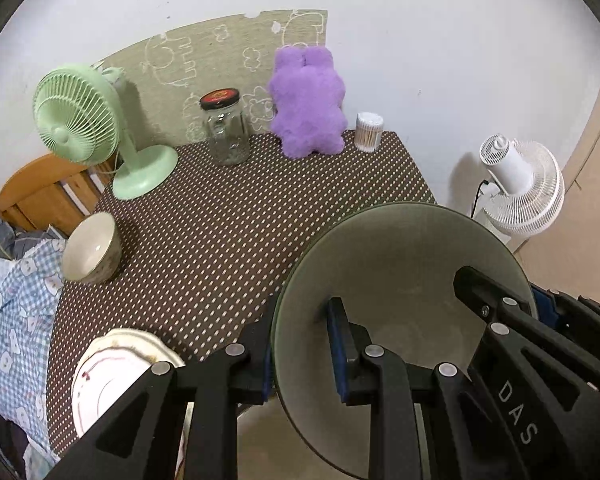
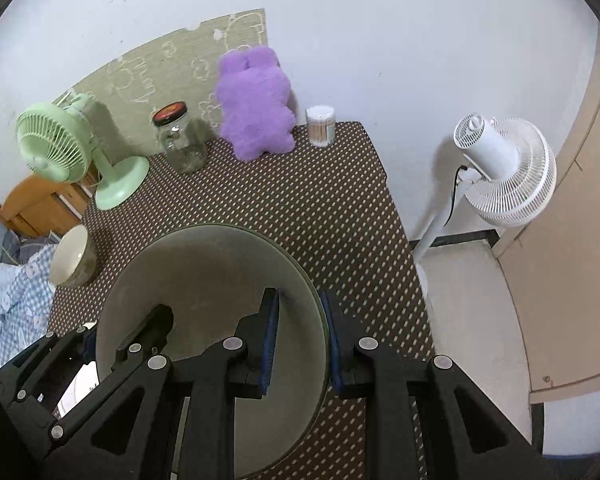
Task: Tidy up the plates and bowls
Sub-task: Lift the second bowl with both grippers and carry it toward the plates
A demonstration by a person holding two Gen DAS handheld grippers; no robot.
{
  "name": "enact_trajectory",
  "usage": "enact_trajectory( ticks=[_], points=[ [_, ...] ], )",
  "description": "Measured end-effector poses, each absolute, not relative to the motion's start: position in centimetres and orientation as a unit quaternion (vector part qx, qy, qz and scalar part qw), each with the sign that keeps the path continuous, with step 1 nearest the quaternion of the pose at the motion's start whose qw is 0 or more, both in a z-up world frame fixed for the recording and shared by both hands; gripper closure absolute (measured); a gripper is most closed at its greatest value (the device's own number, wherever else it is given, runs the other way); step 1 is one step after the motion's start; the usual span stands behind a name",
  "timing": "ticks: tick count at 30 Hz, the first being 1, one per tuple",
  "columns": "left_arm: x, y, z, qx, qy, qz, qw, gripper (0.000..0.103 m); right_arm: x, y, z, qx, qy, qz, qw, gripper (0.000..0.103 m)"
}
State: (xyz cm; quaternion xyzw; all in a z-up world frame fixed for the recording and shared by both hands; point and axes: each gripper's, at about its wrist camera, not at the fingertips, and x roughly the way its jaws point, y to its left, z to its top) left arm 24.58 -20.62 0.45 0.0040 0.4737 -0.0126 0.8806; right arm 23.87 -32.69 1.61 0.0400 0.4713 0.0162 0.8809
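Note:
A large grey-green bowl (image 1: 400, 264) (image 2: 204, 272) hangs above the near edge of the dotted brown table (image 1: 240, 220) (image 2: 300, 200). My left gripper (image 1: 300, 332) (image 2: 100, 332) is shut on its left rim. My right gripper (image 2: 302, 312) (image 1: 528, 300) is shut on the opposite rim. In each grip one pad is inside the bowl and the other outside. A small cream bowl (image 1: 88, 248) (image 2: 66, 254) stands at the table's left edge. A white plate with a thin red line (image 1: 112, 372) (image 2: 76, 392) lies at the near left corner, partly hidden by the left gripper.
Along the back wall stand a green desk fan (image 1: 80, 116), a glass jar with a dark lid (image 1: 224, 128), a purple plush toy (image 1: 308, 104) and a tub of cotton swabs (image 1: 369, 131). A white floor fan (image 2: 508, 172) stands right of the table; blue checked bedding (image 1: 16, 300) lies left.

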Motion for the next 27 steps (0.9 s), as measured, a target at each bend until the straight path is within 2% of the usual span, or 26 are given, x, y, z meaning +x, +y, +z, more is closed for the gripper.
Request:
enact_trajectory(
  ticks=[14, 27],
  points=[
    [19.3, -16.2, -3.4, 0.000, 0.506, -0.014, 0.862, 0.082, 18.7, -27.9, -2.1, 0.028, 0.501, 0.017, 0.865, 0.078],
    [17.7, -15.0, -7.0, -0.005, 0.540, -0.023, 0.841, 0.081, 17.2, -26.3, -5.9, 0.018, 0.535, 0.003, 0.845, 0.078]
  ],
)
